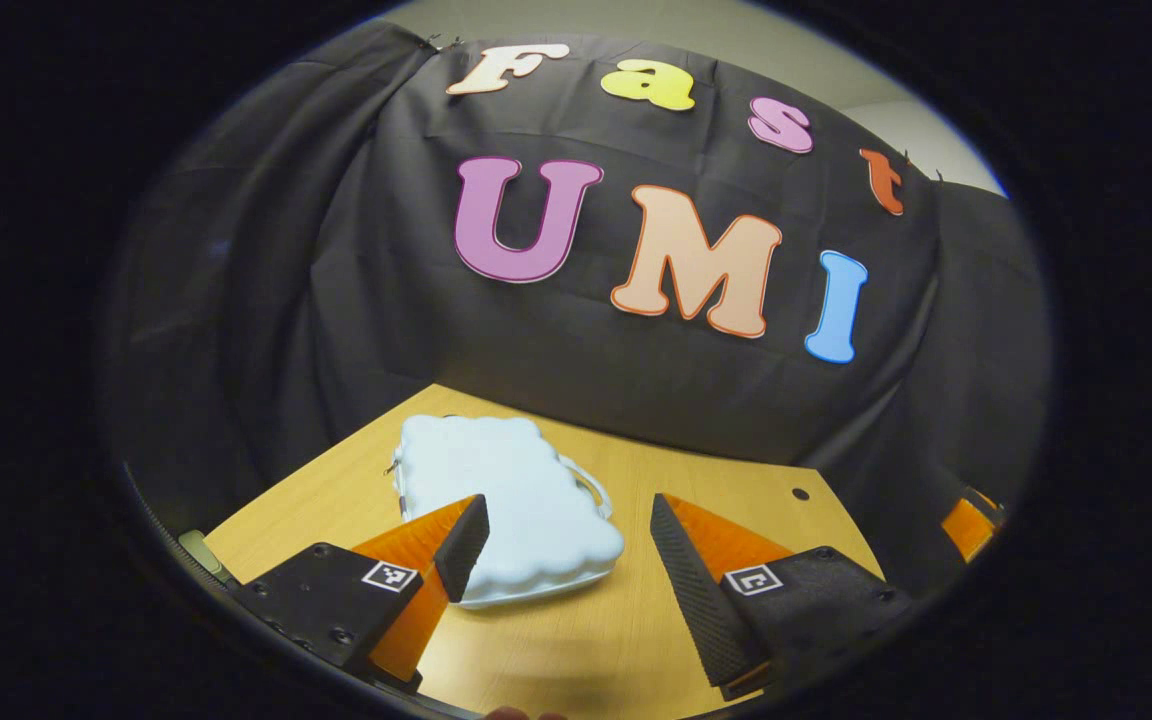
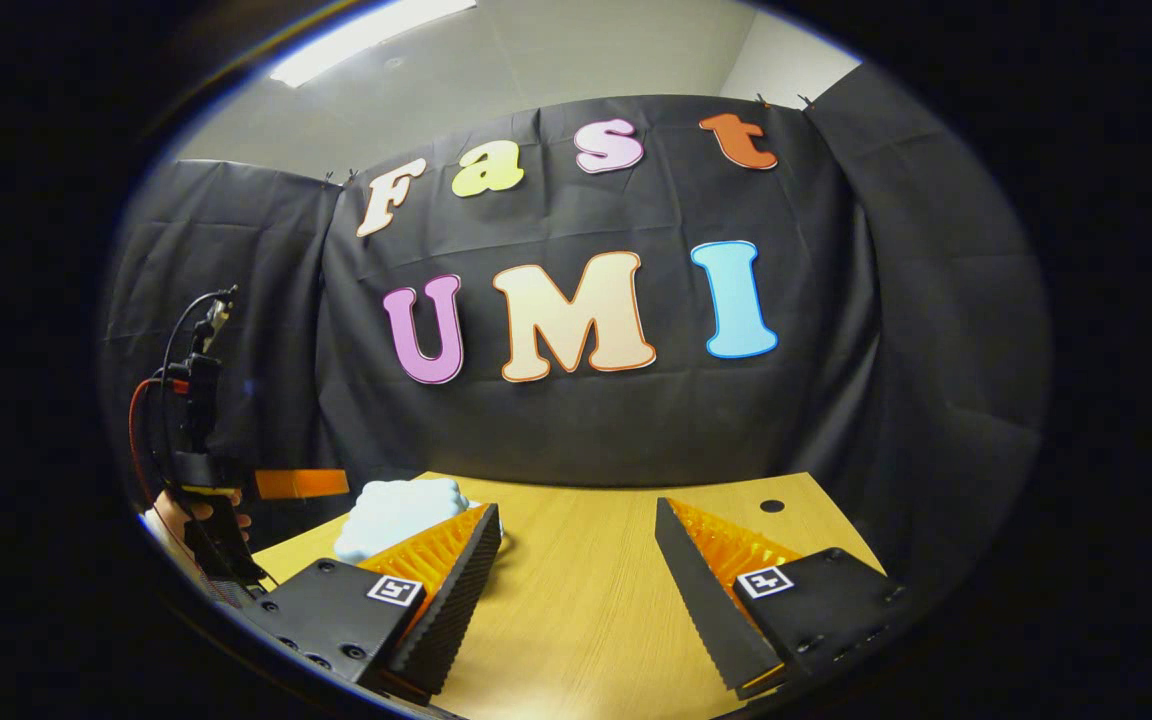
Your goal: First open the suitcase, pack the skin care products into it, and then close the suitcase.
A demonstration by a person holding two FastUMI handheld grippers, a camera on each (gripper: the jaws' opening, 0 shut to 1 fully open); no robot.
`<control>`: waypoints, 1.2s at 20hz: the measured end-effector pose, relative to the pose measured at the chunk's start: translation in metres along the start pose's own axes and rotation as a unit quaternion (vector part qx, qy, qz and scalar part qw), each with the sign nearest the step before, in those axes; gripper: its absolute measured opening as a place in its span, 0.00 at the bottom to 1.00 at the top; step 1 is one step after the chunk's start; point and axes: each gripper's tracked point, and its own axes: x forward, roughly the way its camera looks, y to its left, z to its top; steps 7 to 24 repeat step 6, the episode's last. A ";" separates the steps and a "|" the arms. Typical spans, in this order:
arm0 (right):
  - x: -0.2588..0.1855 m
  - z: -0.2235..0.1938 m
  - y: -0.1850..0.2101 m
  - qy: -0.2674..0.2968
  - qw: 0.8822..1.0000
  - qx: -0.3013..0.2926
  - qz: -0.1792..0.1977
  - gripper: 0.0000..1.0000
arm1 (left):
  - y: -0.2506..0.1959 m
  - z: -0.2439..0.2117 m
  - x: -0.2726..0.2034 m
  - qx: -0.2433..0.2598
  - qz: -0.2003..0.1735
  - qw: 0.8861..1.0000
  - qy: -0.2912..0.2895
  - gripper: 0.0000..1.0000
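Observation:
A small pale blue suitcase [image 1: 511, 500] with a scalloped edge lies flat and closed on the wooden table [image 1: 696, 480], its handle on the right side. My left gripper [image 1: 568, 535] hovers open above its near end, with the left finger over the case and the right finger over bare table. In the right gripper view the same suitcase [image 2: 396, 515] sits at the table's far left, behind the left finger of my right gripper [image 2: 576, 545], which is open with nothing between its fingers. The left gripper [image 2: 301, 484] shows at the far left, held by a hand [image 2: 198, 512].
The table [image 2: 586, 590] has a small round hole [image 2: 772, 506] near its back right corner. Black cloth walls close in behind and on both sides. The right gripper's finger [image 1: 971, 522] pokes in at the right edge of the left gripper view.

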 end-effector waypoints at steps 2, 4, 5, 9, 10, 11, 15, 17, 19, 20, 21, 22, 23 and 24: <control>-0.002 0.000 -0.001 -0.002 1.000 -0.003 -0.008 0.98 | 0.004 -0.006 -0.001 0.001 -0.002 1.000 0.004 0.95; -0.004 0.003 -0.001 -0.007 1.000 -0.002 -0.016 0.95 | 0.006 -0.013 0.001 0.004 -0.007 1.000 0.020 0.95; -0.005 0.003 0.001 -0.010 1.000 -0.001 -0.019 0.98 | 0.008 -0.015 0.002 0.006 -0.008 1.000 0.023 0.95; -0.006 0.005 0.001 -0.012 1.000 -0.001 -0.023 0.98 | 0.011 -0.015 0.003 0.008 -0.008 1.000 0.026 0.95; -0.006 0.005 0.001 -0.012 1.000 -0.001 -0.023 0.98 | 0.011 -0.015 0.003 0.008 -0.008 1.000 0.026 0.95; -0.006 0.005 0.001 -0.012 1.000 -0.001 -0.023 0.98 | 0.011 -0.015 0.003 0.008 -0.008 1.000 0.026 0.95; -0.006 0.005 0.001 -0.012 1.000 -0.001 -0.023 0.98 | 0.011 -0.015 0.003 0.008 -0.008 1.000 0.026 0.95; -0.006 0.005 0.001 -0.012 1.000 -0.001 -0.023 0.98 | 0.011 -0.015 0.003 0.008 -0.008 1.000 0.026 0.95; -0.006 0.005 0.001 -0.012 1.000 -0.001 -0.023 0.98 | 0.011 -0.015 0.003 0.008 -0.008 1.000 0.026 0.95; -0.006 0.005 0.001 -0.012 1.000 -0.001 -0.023 0.98 | 0.011 -0.015 0.003 0.008 -0.008 1.000 0.026 0.95; -0.006 0.005 0.001 -0.012 1.000 -0.001 -0.023 0.98 | 0.011 -0.015 0.003 0.008 -0.008 1.000 0.026 0.95; -0.006 0.005 0.001 -0.012 1.000 -0.001 -0.023 0.98 | 0.011 -0.015 0.003 0.008 -0.008 1.000 0.026 0.95; -0.006 0.005 0.001 -0.012 1.000 -0.001 -0.023 0.98 | 0.011 -0.015 0.003 0.008 -0.008 1.000 0.026 0.95; -0.006 0.005 0.001 -0.012 1.000 -0.001 -0.023 0.98 | 0.011 -0.015 0.003 0.008 -0.008 1.000 0.026 0.95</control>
